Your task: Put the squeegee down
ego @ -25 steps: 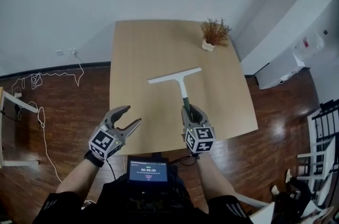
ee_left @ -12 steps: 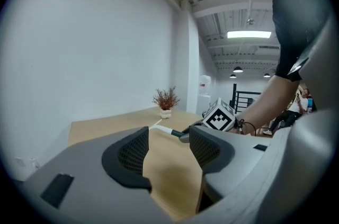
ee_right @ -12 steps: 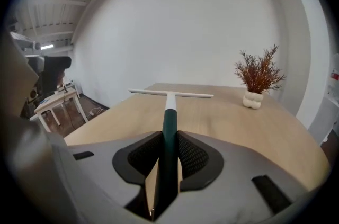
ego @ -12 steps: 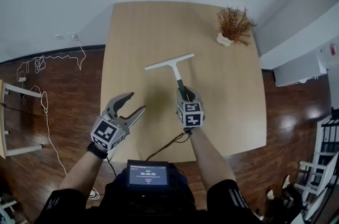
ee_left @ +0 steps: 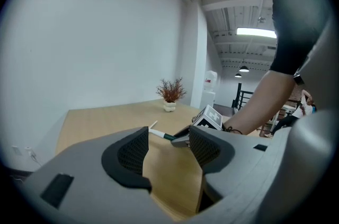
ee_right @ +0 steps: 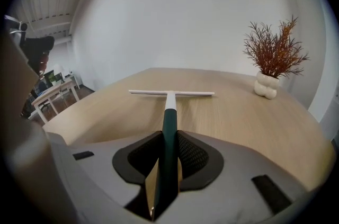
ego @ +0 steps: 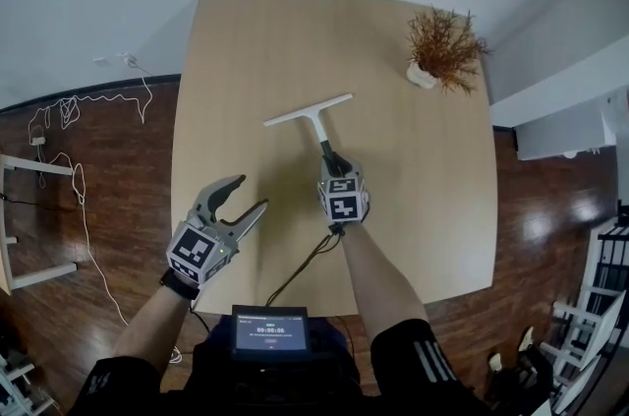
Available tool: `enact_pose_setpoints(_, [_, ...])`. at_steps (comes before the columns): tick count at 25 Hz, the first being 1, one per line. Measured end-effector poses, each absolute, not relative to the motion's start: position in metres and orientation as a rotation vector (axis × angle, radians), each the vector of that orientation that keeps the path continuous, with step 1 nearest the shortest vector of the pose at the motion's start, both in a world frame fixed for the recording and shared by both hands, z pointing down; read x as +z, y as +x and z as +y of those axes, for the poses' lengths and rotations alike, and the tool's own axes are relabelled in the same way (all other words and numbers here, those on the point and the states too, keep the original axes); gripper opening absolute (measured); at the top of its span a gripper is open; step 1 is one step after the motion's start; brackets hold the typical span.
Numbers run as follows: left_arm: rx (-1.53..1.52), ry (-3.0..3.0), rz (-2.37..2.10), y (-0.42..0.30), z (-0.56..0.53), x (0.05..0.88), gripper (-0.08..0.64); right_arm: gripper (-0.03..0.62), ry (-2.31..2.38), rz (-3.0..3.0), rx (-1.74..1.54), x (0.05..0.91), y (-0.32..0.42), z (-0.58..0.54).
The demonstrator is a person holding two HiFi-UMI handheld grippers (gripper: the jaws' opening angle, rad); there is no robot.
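Note:
The squeegee [ego: 313, 117] has a white blade and a dark green handle [ee_right: 169, 130]. It lies along the middle of the light wooden table [ego: 246, 50], blade pointing away from me. My right gripper [ego: 334, 170] is shut on the handle, which runs between both jaws in the right gripper view [ee_right: 168, 159]. My left gripper [ego: 239, 200] hangs open over the table's near left part, nothing between its jaws. From the left gripper view [ee_left: 168, 150] the squeegee [ee_left: 159, 134] and the right gripper's marker cube [ee_left: 211, 118] appear past the jaws.
A small dried plant in a white pot [ego: 439, 45] stands at the table's far right corner [ee_right: 271, 66]. Dark wood floor surrounds the table, with white cables [ego: 69, 114] at left and white furniture [ego: 20, 217] at the left edge. A screen [ego: 270, 333] sits at my chest.
The view has shifted so the table sits more centred. The right gripper, still holding the squeegee, has drawn slightly left and nearer; the left gripper stays open in much the same place.

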State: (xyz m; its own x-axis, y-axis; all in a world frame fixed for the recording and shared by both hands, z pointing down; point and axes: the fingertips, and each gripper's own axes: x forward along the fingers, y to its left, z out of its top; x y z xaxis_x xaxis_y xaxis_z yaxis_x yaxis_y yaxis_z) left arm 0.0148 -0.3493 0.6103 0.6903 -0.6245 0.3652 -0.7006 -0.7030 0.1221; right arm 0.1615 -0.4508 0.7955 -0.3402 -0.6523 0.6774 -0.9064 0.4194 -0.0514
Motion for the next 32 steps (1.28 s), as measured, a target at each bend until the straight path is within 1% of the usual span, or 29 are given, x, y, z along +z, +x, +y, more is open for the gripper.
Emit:
enact_pose_setpoints(7, [0.489, 2.680, -1.027, 0.015, -0.355, 0.635, 0.250, 0.115, 1.285, -2.079, 0.561, 0.810, 0.158, -0.456])
enact_pose_setpoints(15, [0.450, 2.654, -1.023, 0.021, -0.352, 0.625, 0.250, 0.124, 1.290, -2.065, 0.588, 0.815, 0.159, -0.456])
enact_pose_setpoints(17, [0.441, 2.652, -1.031, 0.018, -0.351, 0.621, 0.250, 0.165, 1.299, -2.077, 0.591, 0.811, 0.157, -0.457])
enact_pose_setpoints(18, [0.441, 2.659, -1.032, 0.016, -0.349, 0.619, 0.250, 0.195, 1.312, -2.085, 0.584, 0.805, 0.157, -0.458])
enact_pose_setpoints(25, [0.396, 2.688, -1.044, 0.001, -0.324, 0.589, 0.250, 0.196, 1.395, -2.210, 0.469, 0.736, 0.145, -0.448])
enact_pose_setpoints(32, [0.387, 2.809, -0.987, -0.032, -0.255, 0.562, 0.250, 0.196, 1.450, -2.322, 0.322, 0.653, 0.125, -0.367])
